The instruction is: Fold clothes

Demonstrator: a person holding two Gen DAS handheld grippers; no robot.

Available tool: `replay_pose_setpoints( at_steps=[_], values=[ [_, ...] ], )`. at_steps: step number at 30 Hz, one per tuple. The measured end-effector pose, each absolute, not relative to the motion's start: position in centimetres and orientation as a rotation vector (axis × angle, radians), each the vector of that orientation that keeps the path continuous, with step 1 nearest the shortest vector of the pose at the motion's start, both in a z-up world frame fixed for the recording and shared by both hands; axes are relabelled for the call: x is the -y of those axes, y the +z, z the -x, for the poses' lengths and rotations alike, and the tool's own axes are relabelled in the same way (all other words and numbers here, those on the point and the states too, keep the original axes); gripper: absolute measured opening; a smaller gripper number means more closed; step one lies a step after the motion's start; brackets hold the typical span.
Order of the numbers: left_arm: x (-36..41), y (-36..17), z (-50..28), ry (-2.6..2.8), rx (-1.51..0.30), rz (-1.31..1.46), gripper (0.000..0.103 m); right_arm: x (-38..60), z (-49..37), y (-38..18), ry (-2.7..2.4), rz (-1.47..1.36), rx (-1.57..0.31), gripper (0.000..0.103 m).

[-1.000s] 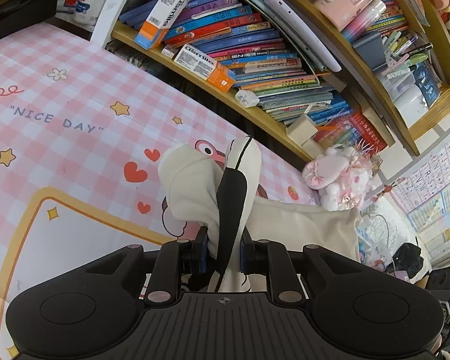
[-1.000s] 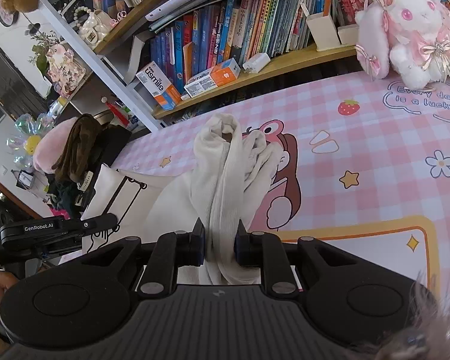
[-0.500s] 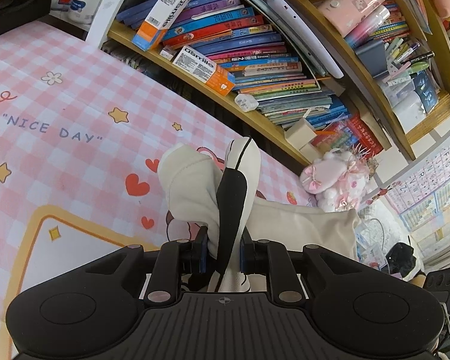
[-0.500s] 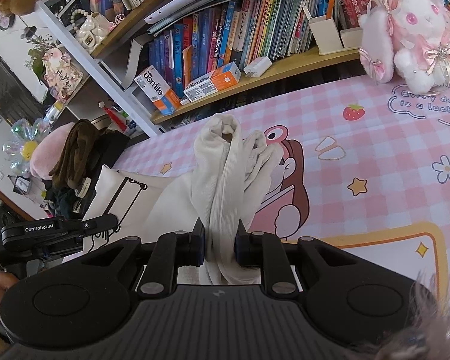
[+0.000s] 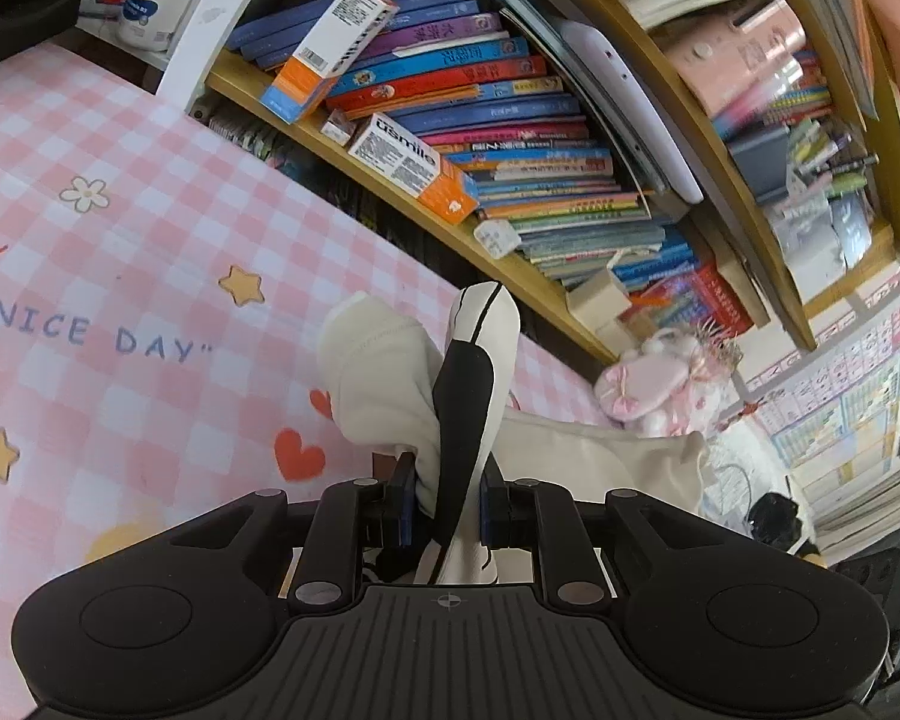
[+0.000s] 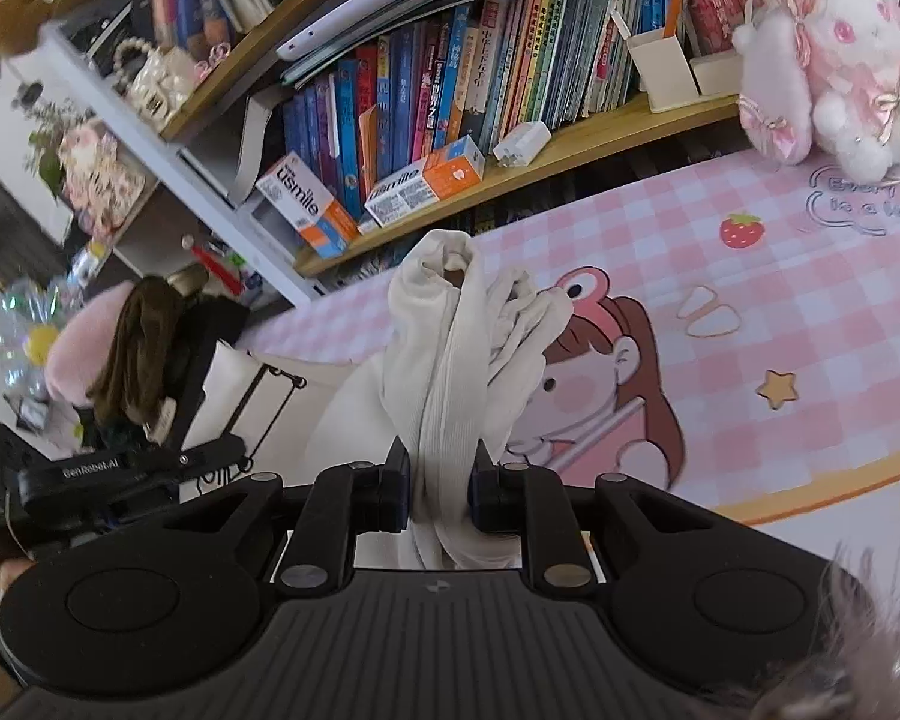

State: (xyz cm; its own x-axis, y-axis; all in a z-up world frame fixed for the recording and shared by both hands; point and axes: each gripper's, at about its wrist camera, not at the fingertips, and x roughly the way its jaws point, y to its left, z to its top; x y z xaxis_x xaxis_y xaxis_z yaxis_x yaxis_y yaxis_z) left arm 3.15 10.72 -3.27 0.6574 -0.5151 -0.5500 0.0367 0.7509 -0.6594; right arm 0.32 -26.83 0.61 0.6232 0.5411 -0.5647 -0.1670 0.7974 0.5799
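Observation:
A cream garment with black trim [image 5: 390, 372] is bunched up between the pads of my left gripper [image 5: 447, 495], which is shut on it; the cloth trails off to the right. In the right wrist view my right gripper [image 6: 441, 489] is shut on a ribbed cream part of the same garment [image 6: 450, 360], which stands up in folds above the jaws. The rest of the cloth [image 6: 354, 408] hangs toward the left gripper's body [image 6: 126, 474] at the lower left. Both grippers hold the cloth above the pink checked table cover [image 5: 120, 252].
A wooden bookshelf [image 5: 510, 264] full of books and toothpaste boxes [image 6: 426, 180] runs along the table's far edge. A pink plush rabbit [image 6: 834, 60] sits at the far right. Bags and dark cloth [image 6: 144, 354] lie beyond the table's left end.
Both grippers have moved toward the bookshelf with the garment still held; the shelf and table print have shifted nearer in both views. The grips look unchanged.

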Motion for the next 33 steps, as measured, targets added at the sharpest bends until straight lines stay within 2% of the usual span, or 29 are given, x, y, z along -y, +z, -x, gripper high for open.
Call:
replay_pose_setpoints(
  at_steps=[17, 33],
  values=[
    [-12.4, -5.3, -13.4, -0.341, -0.787, 0.625, 0.017, 24.1, -10.5, 0.0, 0.408, -0.463, -0.775, 0.016],
    [-11.4, -7.1, -21.9, -0.304, -0.806, 0.513, 0.017, 23.4, -19.7, -3.1, 0.400, -0.414, -0.772, 0.016]
  ],
)
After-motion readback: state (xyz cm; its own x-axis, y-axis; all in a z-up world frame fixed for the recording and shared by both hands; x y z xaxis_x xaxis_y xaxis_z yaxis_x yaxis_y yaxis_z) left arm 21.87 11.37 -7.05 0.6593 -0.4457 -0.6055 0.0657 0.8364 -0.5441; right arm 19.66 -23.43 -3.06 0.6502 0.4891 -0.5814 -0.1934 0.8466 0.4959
